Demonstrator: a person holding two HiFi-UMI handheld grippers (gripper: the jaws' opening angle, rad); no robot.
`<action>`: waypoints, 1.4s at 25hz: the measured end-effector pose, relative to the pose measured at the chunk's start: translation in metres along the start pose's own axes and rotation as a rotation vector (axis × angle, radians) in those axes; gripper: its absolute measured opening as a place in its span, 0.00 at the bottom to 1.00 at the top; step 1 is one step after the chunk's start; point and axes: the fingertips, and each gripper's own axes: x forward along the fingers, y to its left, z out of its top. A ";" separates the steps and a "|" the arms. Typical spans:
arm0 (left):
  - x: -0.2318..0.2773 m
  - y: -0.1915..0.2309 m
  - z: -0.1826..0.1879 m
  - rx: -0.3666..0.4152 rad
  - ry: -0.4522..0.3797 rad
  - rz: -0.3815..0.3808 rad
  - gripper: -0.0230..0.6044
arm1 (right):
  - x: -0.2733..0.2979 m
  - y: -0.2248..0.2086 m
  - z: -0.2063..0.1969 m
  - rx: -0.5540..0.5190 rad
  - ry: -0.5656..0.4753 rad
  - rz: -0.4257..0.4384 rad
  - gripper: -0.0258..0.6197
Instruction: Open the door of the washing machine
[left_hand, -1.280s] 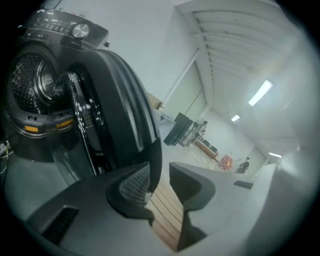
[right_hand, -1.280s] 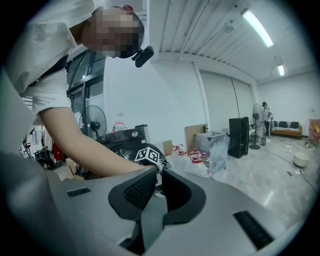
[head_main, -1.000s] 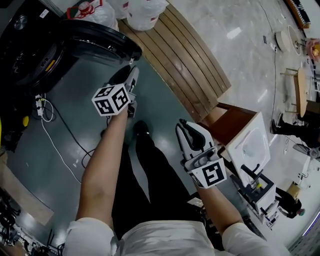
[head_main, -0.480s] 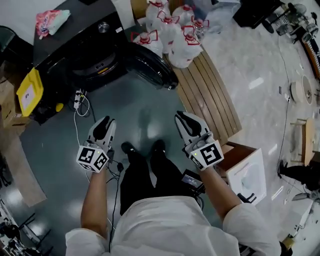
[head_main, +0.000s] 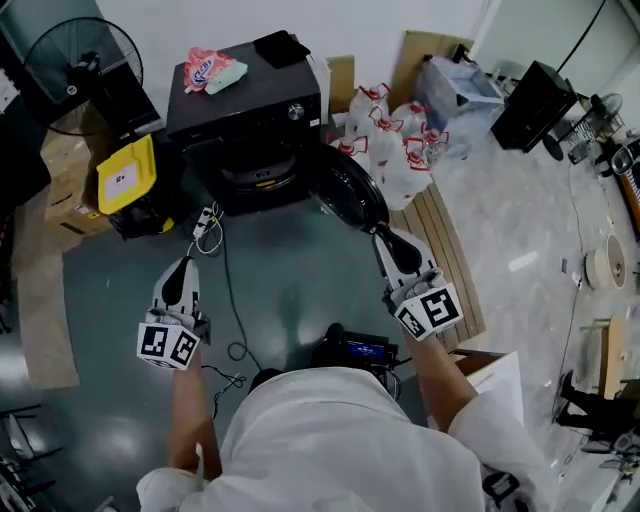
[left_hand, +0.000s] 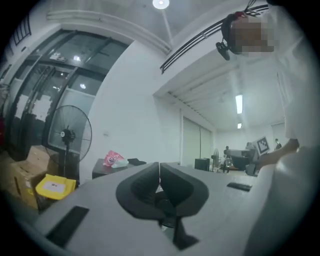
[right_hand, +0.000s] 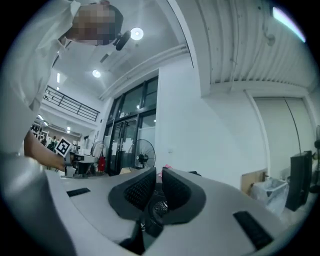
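Observation:
The black washing machine (head_main: 250, 110) stands at the far wall in the head view. Its round door (head_main: 348, 185) hangs swung out to the right, leaving the drum opening (head_main: 258, 170) uncovered. A pink bag (head_main: 208, 68) lies on its top. My left gripper (head_main: 182, 268) is held over the grey floor, well short of the machine, its jaws shut with nothing between them. My right gripper (head_main: 392, 240) hovers just below the door's lower edge, apart from it, also shut and empty. Both point level, pads together, in the left gripper view (left_hand: 159, 172) and the right gripper view (right_hand: 158, 180).
A standing fan (head_main: 80, 50) and a yellow box (head_main: 127, 175) are left of the machine. Tied white bags (head_main: 385, 140) sit to its right, beside a wooden slatted platform (head_main: 445, 250). A power strip with cables (head_main: 205, 222) lies on the floor.
Both grippers have risen and drawn back from the machine as the view climbed. The left gripper left the door's edge and its jaws closed. The door stays swung out.

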 end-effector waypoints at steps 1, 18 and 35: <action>-0.014 0.004 0.007 0.007 -0.013 0.013 0.06 | -0.002 0.011 0.005 -0.010 -0.002 -0.012 0.13; -0.244 0.028 -0.047 0.036 0.087 0.153 0.06 | -0.071 0.216 -0.010 -0.022 0.099 -0.054 0.12; -0.234 -0.062 -0.018 0.037 0.067 0.148 0.06 | -0.109 0.214 0.001 -0.023 0.051 0.064 0.11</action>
